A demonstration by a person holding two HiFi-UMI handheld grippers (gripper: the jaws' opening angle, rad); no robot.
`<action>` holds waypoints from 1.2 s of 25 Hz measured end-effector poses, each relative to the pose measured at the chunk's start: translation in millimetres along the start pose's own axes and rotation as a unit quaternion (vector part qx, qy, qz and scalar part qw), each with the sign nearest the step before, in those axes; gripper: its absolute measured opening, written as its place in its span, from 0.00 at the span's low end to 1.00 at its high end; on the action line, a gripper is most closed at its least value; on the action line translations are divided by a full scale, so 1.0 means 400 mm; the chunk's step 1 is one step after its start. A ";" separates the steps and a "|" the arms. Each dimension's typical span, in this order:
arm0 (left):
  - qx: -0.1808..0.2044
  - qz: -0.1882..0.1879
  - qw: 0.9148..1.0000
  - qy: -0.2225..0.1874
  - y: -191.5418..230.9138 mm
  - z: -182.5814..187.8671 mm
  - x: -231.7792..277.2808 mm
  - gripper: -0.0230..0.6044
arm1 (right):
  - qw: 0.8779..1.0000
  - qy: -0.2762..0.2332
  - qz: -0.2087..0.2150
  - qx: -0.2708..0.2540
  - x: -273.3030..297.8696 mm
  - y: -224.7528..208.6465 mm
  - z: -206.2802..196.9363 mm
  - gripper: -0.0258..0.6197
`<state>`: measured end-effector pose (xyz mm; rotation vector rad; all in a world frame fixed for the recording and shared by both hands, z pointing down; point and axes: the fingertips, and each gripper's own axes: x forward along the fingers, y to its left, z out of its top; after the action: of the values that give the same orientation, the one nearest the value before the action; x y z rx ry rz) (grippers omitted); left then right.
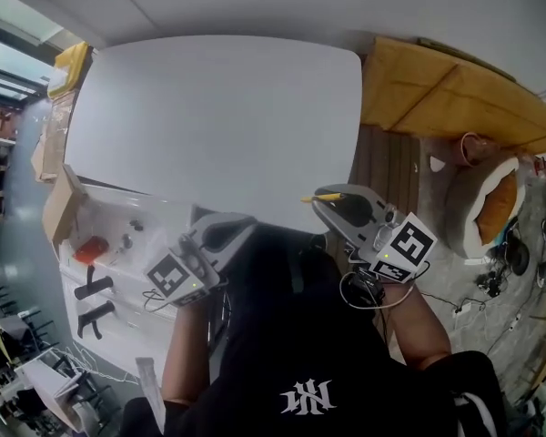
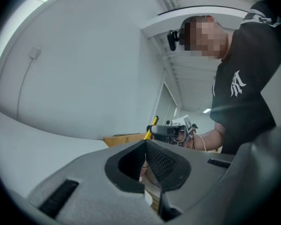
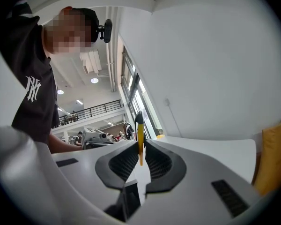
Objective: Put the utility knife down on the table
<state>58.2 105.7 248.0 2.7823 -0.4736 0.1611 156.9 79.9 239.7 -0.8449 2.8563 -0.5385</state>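
Over the near edge of the white table (image 1: 218, 116), on your right side, the right gripper (image 1: 332, 204) has its jaws pressed on the utility knife (image 3: 140, 142), a thin yellow body held edge-on between the two pads. The left gripper (image 2: 145, 150) is beside it but apart from it, with its jaws brought together and nothing between them.

The long axis of the knife runs nearly along the jaws and goes out past their tips. The dark end is the far one. Seen from your head, it points to your left, across the table edge. How high it is above the surface, I cannot tell.

To do this step well, I think you should first lower the gripper and tilt it so that the knife lies almost flat, well inside the edge. Open the jaws only when the body touches the table, and open them slowly, because a thin body on its edge may tip or slide. Then draw the gripper back along the same line, so the pads do not drag the knife.
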 end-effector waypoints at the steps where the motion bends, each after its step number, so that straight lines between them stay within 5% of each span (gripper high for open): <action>1: -0.004 -0.004 1.000 0.001 0.024 -0.009 -0.001 0.04 | 1.000 0.006 -0.003 -0.003 0.023 -0.013 -0.003 0.10; 9: -0.038 -0.053 0.998 0.001 0.239 -0.037 -0.025 0.04 | 0.995 0.056 -0.080 -0.022 0.219 -0.130 0.019 0.10; 15: -0.055 -0.069 0.996 -0.033 0.434 -0.067 0.049 0.04 | 0.985 0.114 -0.112 -0.071 0.319 -0.343 -0.015 0.10; 23: -0.041 -0.040 0.998 0.004 0.580 -0.155 0.105 0.04 | 0.975 0.157 -0.094 -0.127 0.424 -0.543 -0.172 0.10; 30: -0.041 -0.030 0.999 -0.008 0.638 -0.248 0.172 0.04 | 0.967 0.195 -0.088 -0.141 0.491 -0.673 -0.352 0.10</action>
<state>30.5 -111.6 425.7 2.7159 -0.3912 0.1036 98.9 -195.0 467.5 -1.1614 3.2933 -0.3503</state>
